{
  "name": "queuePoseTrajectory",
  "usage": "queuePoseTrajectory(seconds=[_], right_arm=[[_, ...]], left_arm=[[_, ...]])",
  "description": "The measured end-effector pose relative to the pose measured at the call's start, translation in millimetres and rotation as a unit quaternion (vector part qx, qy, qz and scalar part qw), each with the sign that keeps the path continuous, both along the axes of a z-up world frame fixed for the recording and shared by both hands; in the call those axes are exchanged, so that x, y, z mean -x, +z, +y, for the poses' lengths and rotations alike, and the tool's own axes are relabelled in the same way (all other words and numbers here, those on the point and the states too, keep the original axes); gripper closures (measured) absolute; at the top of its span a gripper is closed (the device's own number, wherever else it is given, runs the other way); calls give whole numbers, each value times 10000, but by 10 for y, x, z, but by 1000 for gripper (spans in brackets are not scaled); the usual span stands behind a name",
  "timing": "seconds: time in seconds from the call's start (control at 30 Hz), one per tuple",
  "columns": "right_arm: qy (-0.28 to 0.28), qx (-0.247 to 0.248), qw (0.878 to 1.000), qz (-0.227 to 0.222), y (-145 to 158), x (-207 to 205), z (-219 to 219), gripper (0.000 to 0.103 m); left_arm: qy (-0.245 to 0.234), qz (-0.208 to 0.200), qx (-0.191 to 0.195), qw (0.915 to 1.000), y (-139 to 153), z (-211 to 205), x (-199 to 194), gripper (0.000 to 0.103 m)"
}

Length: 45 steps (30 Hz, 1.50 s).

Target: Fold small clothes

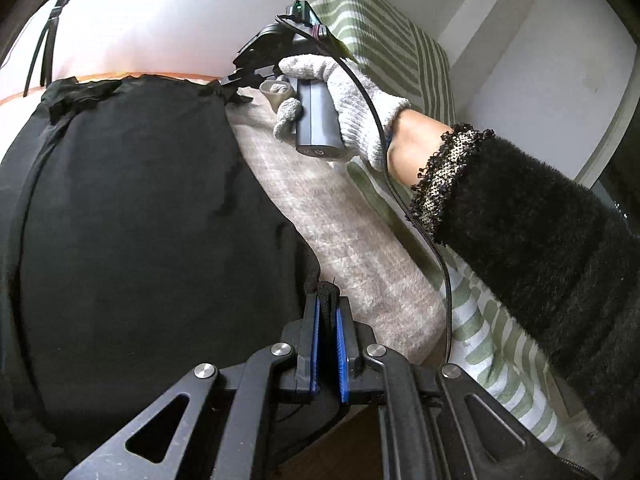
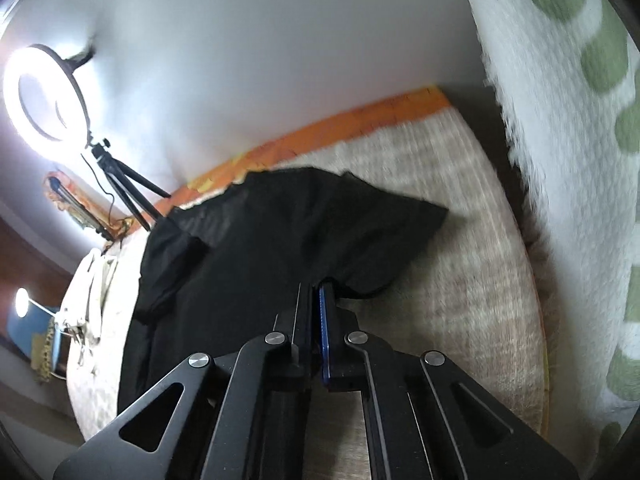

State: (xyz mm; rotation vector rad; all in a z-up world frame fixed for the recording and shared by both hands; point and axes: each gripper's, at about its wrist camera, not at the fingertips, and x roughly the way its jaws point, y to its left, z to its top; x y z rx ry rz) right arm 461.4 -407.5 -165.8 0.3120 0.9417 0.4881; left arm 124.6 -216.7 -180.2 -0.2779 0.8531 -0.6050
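A black garment [image 1: 132, 208] lies spread over a beige cover [image 1: 340, 232]. My left gripper [image 1: 328, 304] is shut on the garment's near hem, which bunches between the blue pads [image 1: 343, 356]. My right gripper [image 1: 236, 88], held by a gloved hand [image 1: 352, 92], pinches the garment's far corner. In the right wrist view the right gripper [image 2: 316, 292] is shut on an edge of the black garment [image 2: 280, 240], lifted slightly above the beige cover [image 2: 440, 260]; a sleeve [image 2: 384, 216] hangs to the right.
A green-and-white patterned blanket [image 1: 400, 48] [image 2: 560, 120] lies along the right side. A ring light [image 2: 40, 92] on a tripod [image 2: 120, 184] stands at the far left by the white wall. Light-coloured cloth [image 2: 88, 300] lies at the cover's left edge. An orange border [image 2: 320, 132] runs along the far side.
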Motion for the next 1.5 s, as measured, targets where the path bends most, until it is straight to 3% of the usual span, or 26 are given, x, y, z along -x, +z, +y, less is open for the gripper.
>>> queuePoseTrajectory(seconds=[0.23,0.4,0.77,0.83,0.93,0.97,1.03,1.13,1.23,1.3,1.37,1.5], right_arm=[[241,431,9983,-297,295,49,395,101],[685,833,9929,-500,455,101,932,101],[1386,1358,9804,-327,106,102,1933,101],[1455,1386,9794,-179,30,81,2009,99],[1611,1181,9798,111,42,74,1977,90],[1647,960,9816,67,126,111,1896,88],[1635,394,9857,-85,322,169,1653,73],[1062,190,9937,-311,464,141,1218,63],[262,383,9989,-83,331,-23,841,60],[-19,263,9995,191,168,-116,690,58],[-55,117,9993,341,41,-190,653,58],[42,301,9985,447,-150,-278,847,58]], left_arm=[[176,-45,155,9997,86,301,118,99],[394,-9,233,9989,134,623,189,99],[848,351,19,9958,-28,1157,185,98],[872,351,-97,9955,-7,1211,184,84],[870,257,-179,9957,35,1332,255,77],[883,193,-253,9956,65,1363,283,76],[891,108,-354,9953,125,1477,313,74],[981,2,-459,9941,160,1637,323,73],[1112,-2,-449,9928,181,1781,295,73],[1171,37,-381,9924,171,1847,280,73],[1233,26,-426,9915,167,1875,275,73],[1275,16,-451,9908,165,1903,297,73]])
